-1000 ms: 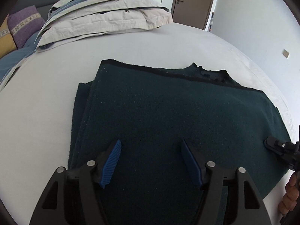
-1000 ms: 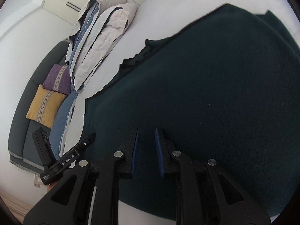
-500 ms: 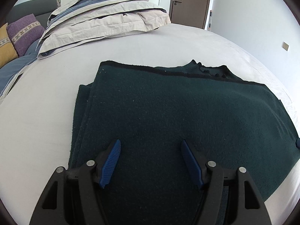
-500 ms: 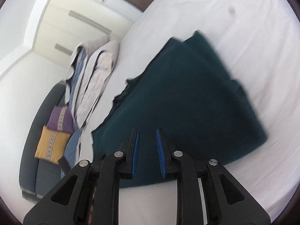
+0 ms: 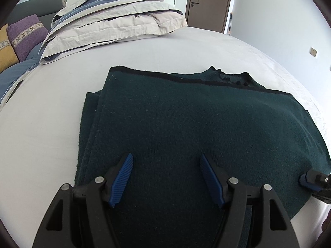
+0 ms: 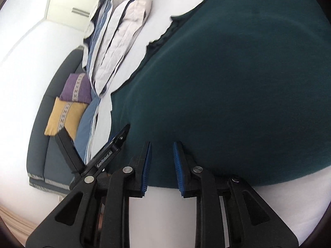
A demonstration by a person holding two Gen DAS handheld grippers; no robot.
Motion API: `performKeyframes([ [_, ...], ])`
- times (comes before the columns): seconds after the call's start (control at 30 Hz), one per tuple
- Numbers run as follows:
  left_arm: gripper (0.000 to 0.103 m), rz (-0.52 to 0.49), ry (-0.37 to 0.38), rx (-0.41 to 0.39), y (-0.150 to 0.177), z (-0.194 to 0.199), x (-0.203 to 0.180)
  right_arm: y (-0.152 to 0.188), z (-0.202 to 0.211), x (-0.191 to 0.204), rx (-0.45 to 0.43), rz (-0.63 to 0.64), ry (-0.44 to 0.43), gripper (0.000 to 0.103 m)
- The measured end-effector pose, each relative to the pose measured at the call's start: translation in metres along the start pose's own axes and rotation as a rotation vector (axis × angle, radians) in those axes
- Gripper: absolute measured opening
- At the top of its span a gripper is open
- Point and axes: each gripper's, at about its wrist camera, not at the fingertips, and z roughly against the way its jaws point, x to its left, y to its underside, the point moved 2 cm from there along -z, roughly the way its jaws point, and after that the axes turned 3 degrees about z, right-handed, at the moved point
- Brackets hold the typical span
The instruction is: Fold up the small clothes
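Note:
A dark green knitted garment (image 5: 196, 128) lies folded flat on the white bed (image 5: 41, 140), with its collar at the far edge. My left gripper (image 5: 165, 161) is open and empty, just above the garment's near part. My right gripper (image 6: 162, 146) is open by a narrow gap and empty, its fingertips at the garment's (image 6: 238, 86) near edge. The right gripper's tip (image 5: 310, 178) shows at the garment's right corner in the left wrist view. The left gripper (image 6: 111, 146) shows at the left in the right wrist view.
A stack of folded beige and blue bedding (image 5: 115, 20) lies at the far end of the bed. A grey sofa with purple (image 5: 26, 35) and yellow cushions stands at the left. A brown door (image 5: 209, 2) is behind. The bed's edge runs along the right.
My right gripper rose away from the garment and has come back down to its near edge, with the jaws a little wider. My left gripper has stayed open and nearly still.

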Motion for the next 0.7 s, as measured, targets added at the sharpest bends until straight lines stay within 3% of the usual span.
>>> performKeyframes([
  [0.13, 0.07, 0.006, 0.01, -0.002, 0.0, 0.0, 0.001, -0.012, 0.058, -0.043, -0.134, -0.081, 0.051, 0.021],
  [0.27, 0.07, 0.026, 0.046, 0.002, -0.002, 0.003, 0.005, -0.018, 0.117, -0.074, -0.273, -0.146, 0.161, 0.021],
  [0.37, 0.067, 0.069, 0.074, 0.026, -0.005, 0.016, 0.01, -0.019, 0.156, -0.087, -0.327, -0.156, 0.179, 0.021],
  [0.4, 0.066, 0.085, 0.081, 0.027, -0.006, 0.022, 0.01, -0.019, 0.164, -0.087, -0.34, -0.15, 0.194, 0.027],
  [0.43, 0.065, 0.094, 0.1, 0.028, -0.006, 0.027, 0.008, -0.017, 0.168, -0.084, -0.355, -0.145, 0.199, 0.048],
  [0.47, 0.063, 0.097, 0.124, 0.026, -0.006, 0.033, 0.003, -0.017, 0.171, -0.083, -0.37, -0.146, 0.189, 0.057],
  [0.6, 0.063, 0.044, 0.153, 0.013, -0.003, 0.041, -0.021, -0.03, 0.166, -0.072, -0.35, -0.105, 0.123, 0.058],
  [0.7, 0.063, 0.044, 0.134, 0.039, 0.002, 0.032, -0.022, -0.045, 0.169, -0.065, -0.334, -0.024, 0.195, 0.058],
])
